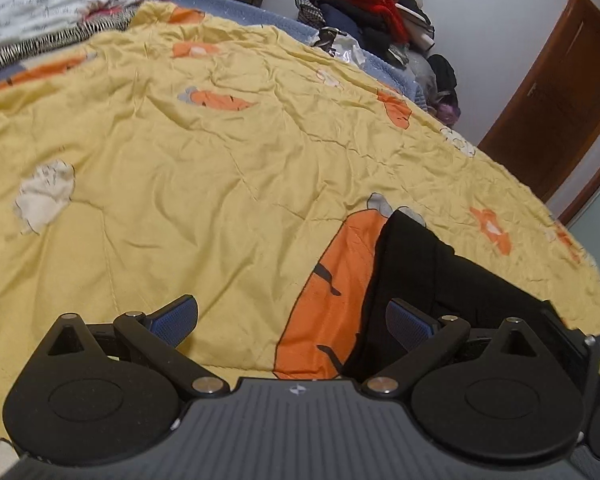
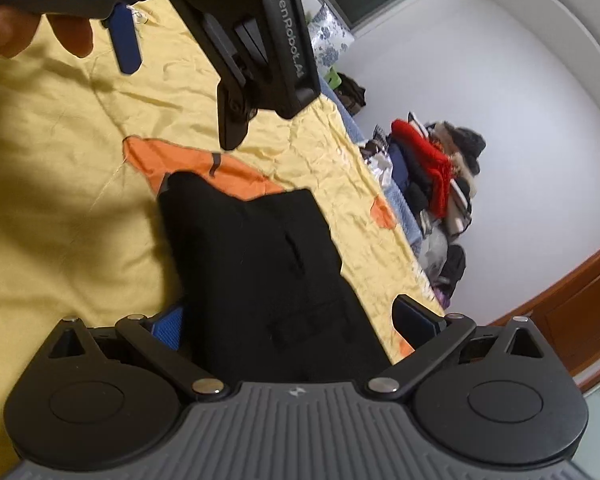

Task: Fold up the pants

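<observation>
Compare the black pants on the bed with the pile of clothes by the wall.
The black pants are one dark garment lying flat as a compact folded shape on the yellow quilt; the clothes pile is many garments heaped unevenly. The pants are plain black, while the pile mixes red, navy, black and pale pieces. The pants sit right in front of the right gripper; the pile stands beyond the bed's far edge. Both are clothing.

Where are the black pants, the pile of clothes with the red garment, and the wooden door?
black pants (image 2: 260,248): right wrist view, on the middle of the flat folded cloth.
pile of clothes (image 1: 364,4): left wrist view, on the red garment near the top.
wooden door (image 1: 552,112): left wrist view, on the brown door panel.
</observation>
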